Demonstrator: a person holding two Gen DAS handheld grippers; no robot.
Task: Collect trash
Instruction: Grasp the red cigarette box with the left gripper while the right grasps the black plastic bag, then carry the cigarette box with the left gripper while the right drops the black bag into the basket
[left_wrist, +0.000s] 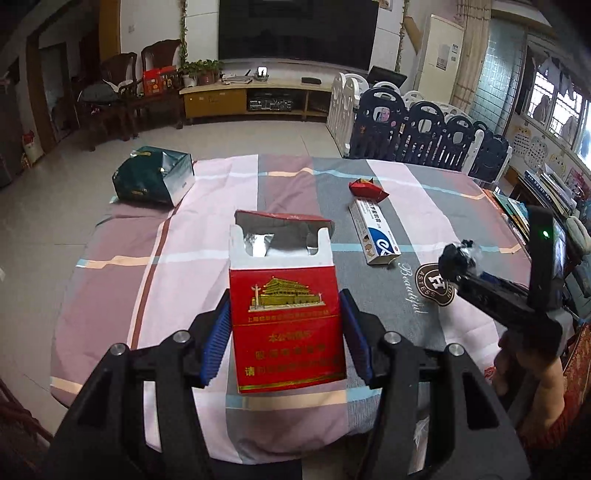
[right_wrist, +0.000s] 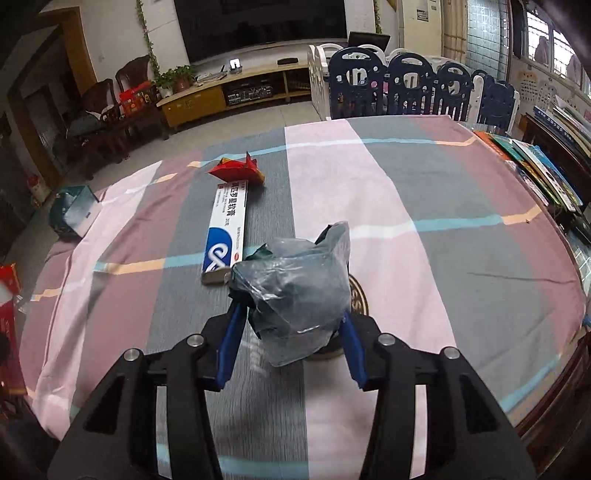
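Note:
My left gripper is shut on a red cigarette pack, its blue pads pressing both sides. The pack stands upright with its torn top open, above the striped tablecloth. My right gripper is shut on a crumpled dark plastic bag, held just over the cloth. In the left wrist view that right gripper shows at the right with the plastic wad at its tip. A white-and-blue ointment box and a red wrapper lie on the cloth beyond it.
A dark green paper bag lies open at the table's far left corner. Books are stacked along the right edge. A blue and white playpen fence stands behind the table. A person's hand holds the right gripper.

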